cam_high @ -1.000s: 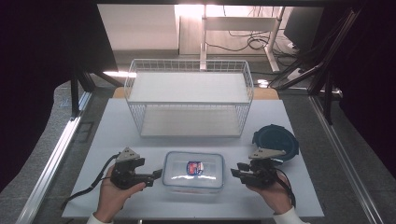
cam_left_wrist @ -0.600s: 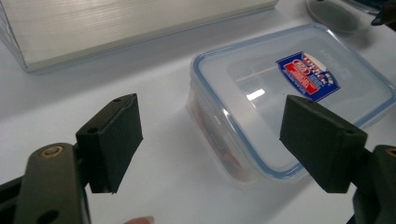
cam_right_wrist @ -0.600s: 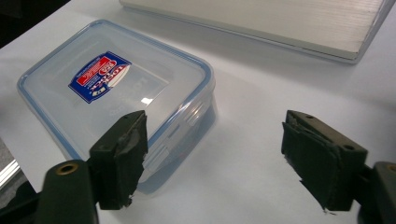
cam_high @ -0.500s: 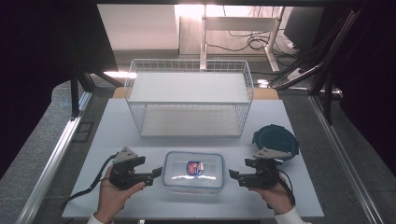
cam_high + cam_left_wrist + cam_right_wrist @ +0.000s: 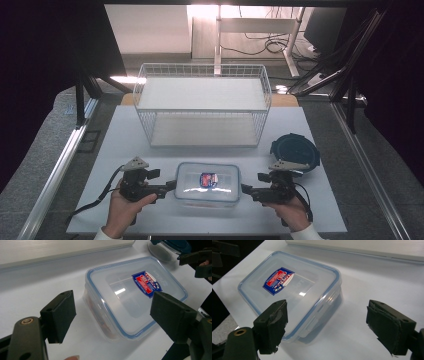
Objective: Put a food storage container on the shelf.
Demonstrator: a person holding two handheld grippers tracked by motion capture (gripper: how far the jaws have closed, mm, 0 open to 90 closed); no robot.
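A clear rectangular plastic box with a blue-rimmed lid and a red-and-blue sticker (image 5: 207,183) lies at the near middle of the white table (image 5: 100,145). The left gripper (image 5: 171,185) stands at its left end, jaws wide, holding nothing. The right gripper (image 5: 245,189), at its right end, has just been opening and holds nothing either.

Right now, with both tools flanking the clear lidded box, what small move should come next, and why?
Probably ease both tools inward onto the box's short ends: left tool and right tool stand open, apart from it.
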